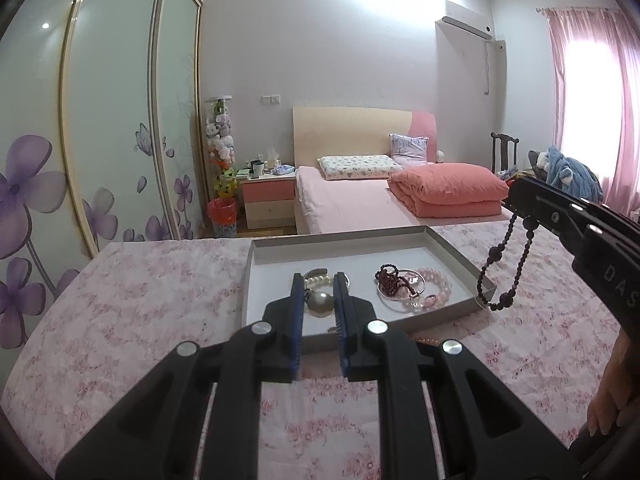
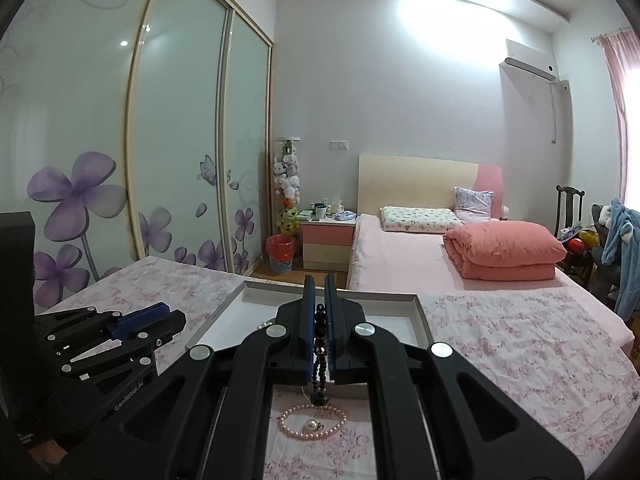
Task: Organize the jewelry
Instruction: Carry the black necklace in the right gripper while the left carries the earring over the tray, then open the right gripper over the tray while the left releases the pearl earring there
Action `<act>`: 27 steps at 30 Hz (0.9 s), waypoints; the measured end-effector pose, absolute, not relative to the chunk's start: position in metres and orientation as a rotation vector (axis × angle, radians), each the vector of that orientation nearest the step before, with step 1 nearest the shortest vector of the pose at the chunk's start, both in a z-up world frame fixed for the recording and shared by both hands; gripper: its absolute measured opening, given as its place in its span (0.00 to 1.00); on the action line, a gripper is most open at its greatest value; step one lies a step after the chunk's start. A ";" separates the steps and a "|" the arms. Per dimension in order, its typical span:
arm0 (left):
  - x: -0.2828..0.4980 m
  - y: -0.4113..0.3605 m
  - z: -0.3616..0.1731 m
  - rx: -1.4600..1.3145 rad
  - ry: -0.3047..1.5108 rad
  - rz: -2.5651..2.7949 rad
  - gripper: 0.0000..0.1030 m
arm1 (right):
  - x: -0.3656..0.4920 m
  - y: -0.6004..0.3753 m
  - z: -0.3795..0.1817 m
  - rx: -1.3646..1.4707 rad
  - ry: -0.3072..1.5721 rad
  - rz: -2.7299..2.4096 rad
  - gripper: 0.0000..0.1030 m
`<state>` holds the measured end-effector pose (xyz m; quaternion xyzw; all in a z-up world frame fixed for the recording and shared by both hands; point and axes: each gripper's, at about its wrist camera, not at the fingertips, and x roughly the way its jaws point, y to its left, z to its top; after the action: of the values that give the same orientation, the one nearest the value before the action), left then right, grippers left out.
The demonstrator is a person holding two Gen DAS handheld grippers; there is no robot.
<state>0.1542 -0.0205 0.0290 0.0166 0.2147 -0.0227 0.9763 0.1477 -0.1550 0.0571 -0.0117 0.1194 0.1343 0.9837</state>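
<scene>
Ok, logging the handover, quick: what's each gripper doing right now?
Left gripper: shut, nothing gripped.
Right gripper: shut on the dark bead bracelet, hanging over the tray edge.

We see the tray with its back half bare, its low rim the only barrier there; near its front, a tangle of bracelets crowds the right and pearls the left. The flowered cloth left of the tray lies open
</scene>
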 end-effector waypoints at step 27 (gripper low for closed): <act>0.320 -0.018 -0.024 -0.022 0.607 -0.066 0.22 | 0.319 -0.161 0.016 0.165 0.485 0.268 0.07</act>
<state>0.3204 -0.0181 -0.0236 -0.0109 0.2990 -0.0323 0.9536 0.3192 -0.1615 0.0163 0.0812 0.2391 0.1323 0.9585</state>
